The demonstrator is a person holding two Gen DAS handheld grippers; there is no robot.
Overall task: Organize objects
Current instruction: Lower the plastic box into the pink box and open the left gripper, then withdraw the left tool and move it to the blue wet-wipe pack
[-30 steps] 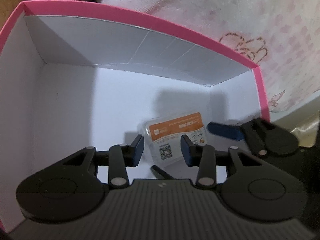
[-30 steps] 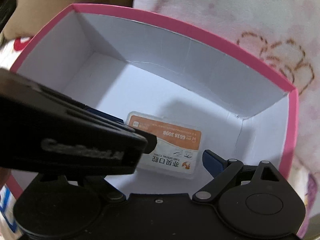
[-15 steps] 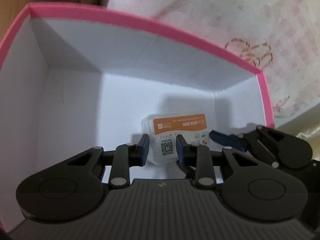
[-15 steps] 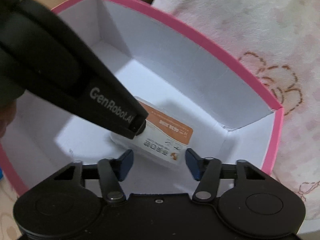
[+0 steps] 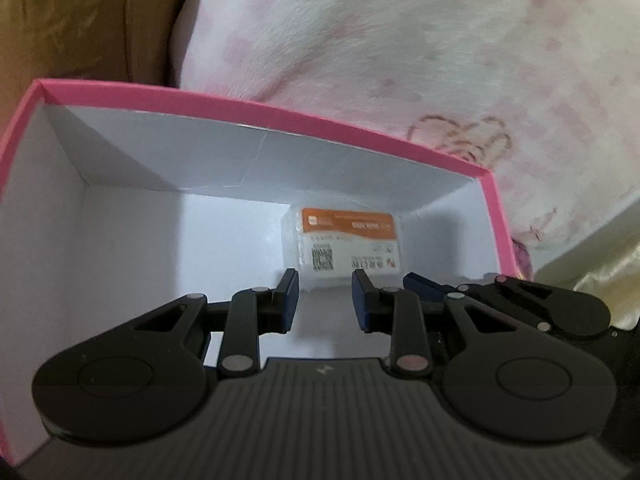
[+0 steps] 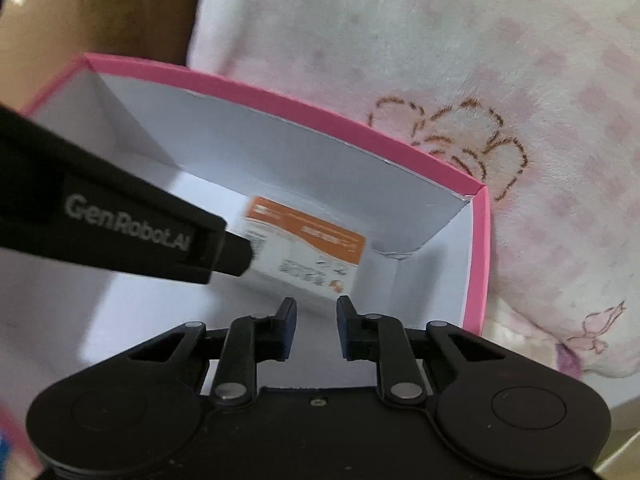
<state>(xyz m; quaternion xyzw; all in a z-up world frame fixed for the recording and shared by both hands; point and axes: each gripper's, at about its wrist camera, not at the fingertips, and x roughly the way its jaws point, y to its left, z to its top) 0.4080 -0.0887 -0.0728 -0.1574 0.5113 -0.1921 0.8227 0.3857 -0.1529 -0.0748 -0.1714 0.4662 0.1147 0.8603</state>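
Note:
A small clear plastic case with an orange and white label [image 5: 347,242] lies on the floor of a pink-rimmed box with white inside [image 5: 256,106], near its far right corner. It also shows in the right wrist view [image 6: 308,250]. My left gripper [image 5: 325,300] is open and empty, raised just short of the case. My right gripper [image 6: 316,330] is open and empty, beside the left one over the box's right part. The left gripper's black body crosses the right wrist view and hides the case's left edge.
The box [image 6: 478,256] rests on a white and pink fleece blanket [image 5: 420,48] with brown flower outlines. A brown surface [image 5: 72,12] lies at the far left behind the box. Pale fabric [image 5: 600,272] shows at the right edge.
Both grippers have pulled back and up from the case, which now looks farther off near the box's far corner. The right gripper's jaws have narrowed.

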